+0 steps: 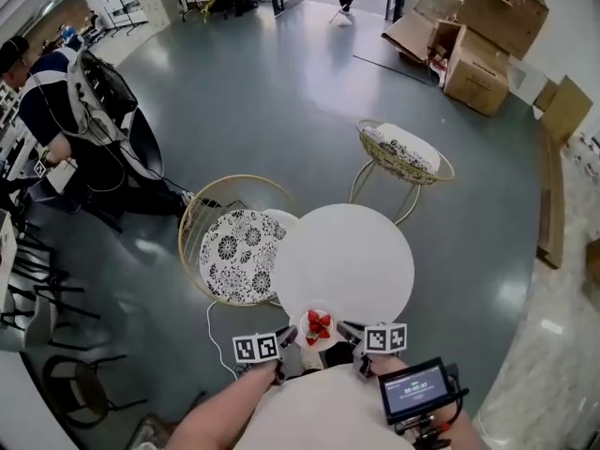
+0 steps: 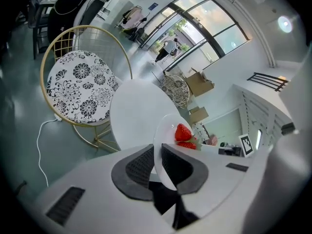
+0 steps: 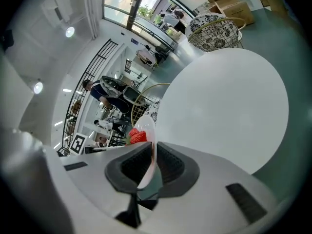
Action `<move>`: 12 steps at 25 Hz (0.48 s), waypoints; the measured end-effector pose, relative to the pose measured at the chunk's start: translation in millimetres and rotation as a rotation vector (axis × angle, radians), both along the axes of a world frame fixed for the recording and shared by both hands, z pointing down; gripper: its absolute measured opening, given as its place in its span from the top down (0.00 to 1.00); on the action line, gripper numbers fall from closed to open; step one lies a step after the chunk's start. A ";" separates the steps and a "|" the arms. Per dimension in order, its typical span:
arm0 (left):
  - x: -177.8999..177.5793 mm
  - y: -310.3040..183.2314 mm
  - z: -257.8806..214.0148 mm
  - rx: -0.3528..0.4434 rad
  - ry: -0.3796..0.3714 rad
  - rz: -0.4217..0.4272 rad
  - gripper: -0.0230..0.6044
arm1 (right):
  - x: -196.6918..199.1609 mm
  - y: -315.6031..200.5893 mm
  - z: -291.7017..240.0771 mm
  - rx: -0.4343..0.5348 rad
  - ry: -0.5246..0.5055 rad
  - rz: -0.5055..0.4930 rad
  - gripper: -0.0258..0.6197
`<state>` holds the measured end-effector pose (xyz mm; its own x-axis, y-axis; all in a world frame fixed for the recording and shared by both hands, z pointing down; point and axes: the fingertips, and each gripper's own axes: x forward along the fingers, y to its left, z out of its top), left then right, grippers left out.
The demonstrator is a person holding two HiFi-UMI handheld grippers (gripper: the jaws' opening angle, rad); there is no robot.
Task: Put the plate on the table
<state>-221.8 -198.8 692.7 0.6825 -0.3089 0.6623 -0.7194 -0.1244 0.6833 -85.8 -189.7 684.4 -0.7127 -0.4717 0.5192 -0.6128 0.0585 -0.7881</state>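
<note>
while the left gripper (image 1: 287,337) and right gripper (image 1: 349,332) each pinch the plate (image 1: 319,327) at the table (image 1: 347,251) edge, the carry seems nearly done; next, lower it level and let go.

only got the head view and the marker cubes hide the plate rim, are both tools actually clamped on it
Observer: The left one is. In the left gripper view the left tool has its jaws shut on the rim of the plate, which stands edge-on between them.
Operator: and the right one
Observer: Same there. The right gripper view shows the right tool shut on the opposite rim, with the strawberries just past its jaws.
</note>
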 end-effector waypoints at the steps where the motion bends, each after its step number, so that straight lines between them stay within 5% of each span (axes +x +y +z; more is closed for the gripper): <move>1: 2.1 -0.7 1.3 -0.009 -0.004 0.005 0.89 | 0.9 0.1 1.3 -0.014 -0.003 -0.002 0.90; 12: 39.9 -46.6 38.7 -0.069 -0.009 0.001 0.89 | 36.9 -47.1 38.7 -0.104 0.028 -0.059 0.90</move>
